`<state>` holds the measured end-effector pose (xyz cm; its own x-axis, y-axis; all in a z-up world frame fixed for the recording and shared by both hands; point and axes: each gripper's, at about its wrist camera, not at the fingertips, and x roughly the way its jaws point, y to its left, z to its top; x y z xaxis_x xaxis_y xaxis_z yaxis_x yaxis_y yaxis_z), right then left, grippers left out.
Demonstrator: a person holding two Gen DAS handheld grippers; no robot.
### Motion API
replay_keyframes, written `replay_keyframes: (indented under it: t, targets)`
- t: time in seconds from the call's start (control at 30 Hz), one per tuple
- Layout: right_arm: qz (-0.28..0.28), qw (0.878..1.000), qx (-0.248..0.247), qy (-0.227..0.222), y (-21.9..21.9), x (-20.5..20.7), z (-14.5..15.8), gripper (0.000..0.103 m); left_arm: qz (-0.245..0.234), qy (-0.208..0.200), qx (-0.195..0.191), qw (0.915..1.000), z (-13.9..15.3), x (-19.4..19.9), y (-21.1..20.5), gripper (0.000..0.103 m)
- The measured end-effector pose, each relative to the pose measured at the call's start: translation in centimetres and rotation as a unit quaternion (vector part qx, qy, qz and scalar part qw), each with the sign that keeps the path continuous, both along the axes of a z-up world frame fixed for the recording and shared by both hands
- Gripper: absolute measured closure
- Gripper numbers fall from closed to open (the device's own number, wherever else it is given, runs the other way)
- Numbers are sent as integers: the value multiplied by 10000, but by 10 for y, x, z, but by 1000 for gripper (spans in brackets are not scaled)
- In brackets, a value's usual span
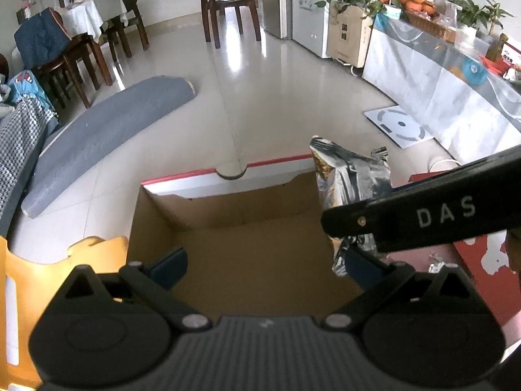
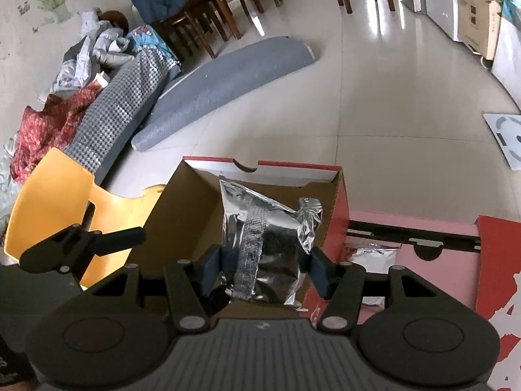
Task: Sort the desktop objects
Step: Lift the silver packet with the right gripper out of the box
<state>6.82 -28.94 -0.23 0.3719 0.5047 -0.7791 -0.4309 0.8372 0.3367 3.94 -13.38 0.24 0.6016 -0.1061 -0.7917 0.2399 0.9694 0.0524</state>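
A crinkled silver foil bag [image 2: 267, 244] hangs upright over the right part of an open cardboard box [image 2: 182, 202], and my right gripper [image 2: 267, 272] is shut on its lower end. In the left wrist view the same foil bag [image 1: 351, 182] stands at the box's right wall, crossed by one of the right gripper's black fingers [image 1: 423, 218]. My left gripper [image 1: 267, 267] is open over the cardboard box [image 1: 182, 187], with only the bare brown floor of the box between its pads. One of its fingers [image 2: 120, 238] shows left of the box.
A second foil pouch [image 2: 374, 254] lies on the pink and red lid [image 2: 439, 238] right of the box. A yellow chair [image 2: 55, 195] stands at the left. Beyond, on the tiled floor, lie a rolled grey mat [image 1: 107, 137] and a white scale [image 1: 399, 125].
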Motion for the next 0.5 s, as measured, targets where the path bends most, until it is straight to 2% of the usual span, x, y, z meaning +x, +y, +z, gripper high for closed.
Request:
replay_keyframes:
  t: [0.2,0.5]
  targets:
    - [-142,9999,-9,-17,-14,2,3,46,-78,-17,-226,9997,2,1,-9,0]
    - [-663,9975,-240,39,-58,11,-11,46,-370,-55,-172,9992,-3,4,-42,0]
